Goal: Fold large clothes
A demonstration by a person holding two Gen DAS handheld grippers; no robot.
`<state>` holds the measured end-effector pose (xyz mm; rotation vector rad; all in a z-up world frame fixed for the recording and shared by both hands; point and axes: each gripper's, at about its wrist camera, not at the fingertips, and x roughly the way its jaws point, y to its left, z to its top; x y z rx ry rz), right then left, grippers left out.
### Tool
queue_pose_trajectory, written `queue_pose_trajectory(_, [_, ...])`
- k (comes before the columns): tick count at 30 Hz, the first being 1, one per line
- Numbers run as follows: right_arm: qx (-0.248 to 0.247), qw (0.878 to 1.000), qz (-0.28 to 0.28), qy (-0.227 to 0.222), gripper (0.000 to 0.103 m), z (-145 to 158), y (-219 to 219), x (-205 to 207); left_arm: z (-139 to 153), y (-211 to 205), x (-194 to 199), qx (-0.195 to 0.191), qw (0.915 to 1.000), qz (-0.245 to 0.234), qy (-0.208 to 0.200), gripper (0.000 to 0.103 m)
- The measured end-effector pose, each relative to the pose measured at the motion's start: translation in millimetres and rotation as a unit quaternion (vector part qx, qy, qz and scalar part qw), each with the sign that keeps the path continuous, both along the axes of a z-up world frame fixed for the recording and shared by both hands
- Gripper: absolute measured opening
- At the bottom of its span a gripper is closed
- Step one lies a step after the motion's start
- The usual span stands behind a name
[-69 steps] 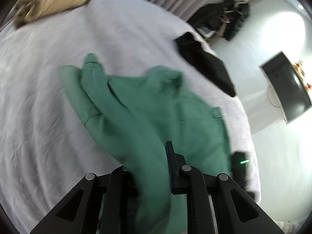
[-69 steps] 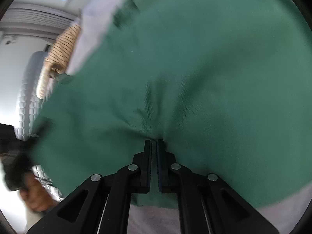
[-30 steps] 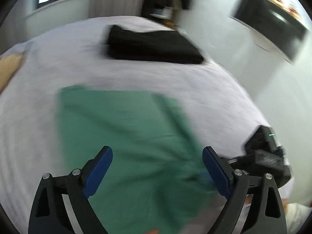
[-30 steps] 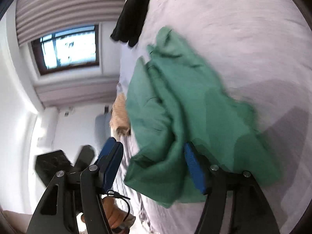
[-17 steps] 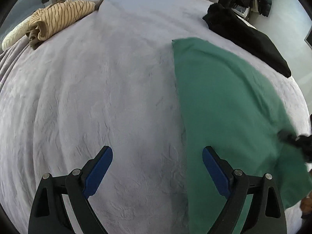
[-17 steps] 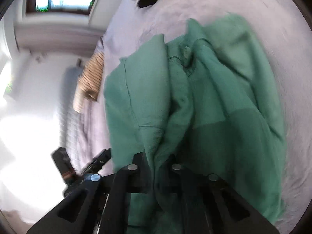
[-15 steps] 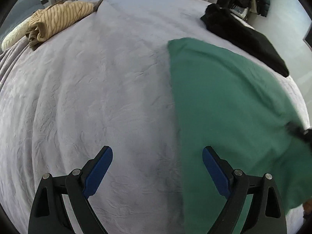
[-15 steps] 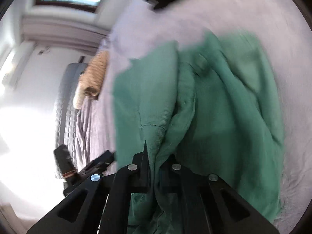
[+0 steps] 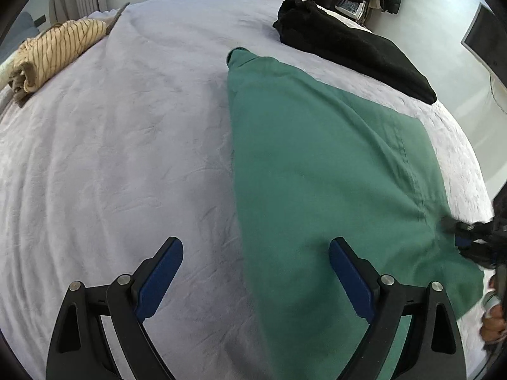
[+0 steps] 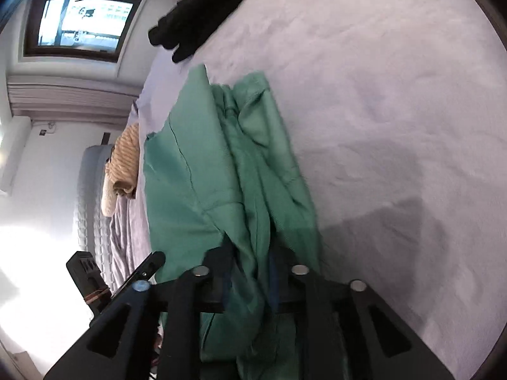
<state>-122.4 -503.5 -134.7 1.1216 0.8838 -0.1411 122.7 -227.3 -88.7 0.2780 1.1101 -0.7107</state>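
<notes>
**Fold step: one edge gripped, second grip pending**

The green shirt (image 9: 320, 171) lies on the grey bedspread (image 9: 126, 145), beside the black garment (image 9: 348, 47). The right gripper (image 10: 250, 272) is clamped on a bunched shirt edge. The left gripper (image 9: 253, 269) hovers with jaws spread wide, holding nothing. Next, it probably must close on the near hem so both can carry the fold across.
</notes>
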Motion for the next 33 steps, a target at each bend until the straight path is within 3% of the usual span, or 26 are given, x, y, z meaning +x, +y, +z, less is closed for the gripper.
queue_pose_trajectory(5, [-0.039,0.998,0.038,-0.035,0.037,52.4,18.5,-24.8,15.1,24.2,-16.3,0.007,0.9998,-0.018,0.008,0.094])
queue_pose_trajectory(8, [-0.064,0.993,0.1,-0.014,0.037,61.1,43.2,-19.1,15.7,32.4,-32.2,0.008,0.9992,-0.029,0.028,0.094])
queue_pose_trajectory(11, [-0.105,0.984,0.139,0.04,0.033,47.6,65.8,-16.7,0.7,38.2,-52.5,0.035,0.9982,-0.03,0.039,0.094])
queue_pose_trajectory(13, [-0.116,0.981,0.137,0.073,0.005,32.2,70.3,-22.1,-10.1,46.5,-60.7,0.036,0.998,-0.02,0.049,0.095])
queue_pose_trajectory(15, [-0.107,0.981,0.119,0.11,0.004,6.2,67.4,-32.7,-15.7,54.7,-65.3,0.027,0.9979,-0.007,0.058,0.102])
queue_pose_trajectory(18, [-0.069,0.986,0.097,0.115,0.0,-18.9,64.5,-45.1,-17.0,56.4,-69.8,0.031,0.9978,0.001,0.058,0.103])
queue_pose_trajectory(25, [-0.072,0.988,0.076,0.109,0.001,2.8,65.3,-50.7,-10.4,50.6,-75.4,0.052,0.9977,0.01,0.043,0.103])
queue_pose_trajectory(27, [-0.092,0.99,0.063,0.09,0.01,26.9,65.5,-54.7,-8.5,53.1,-74.5,0.055,0.9975,0.013,0.042,0.103])
queue_pose_trajectory(30, [-0.11,0.99,0.066,0.062,0.013,51.0,67.0,-45.6,-6.2,53.9,-74.0,0.058,0.9972,0.016,0.043,0.103])
queue_pose_trajectory(31, [-0.114,0.989,0.074,0.061,0.031,55.1,67.9,-37.3,-4.7,54.6,-73.0,0.059,0.9972,0.019,0.042,0.103])
queue_pose_trajectory(33, [-0.136,0.984,0.087,0.07,0.058,56.5,71.0,-19.3,0.9,55.9,-71.4,0.055,0.9973,0.028,0.039,0.103])
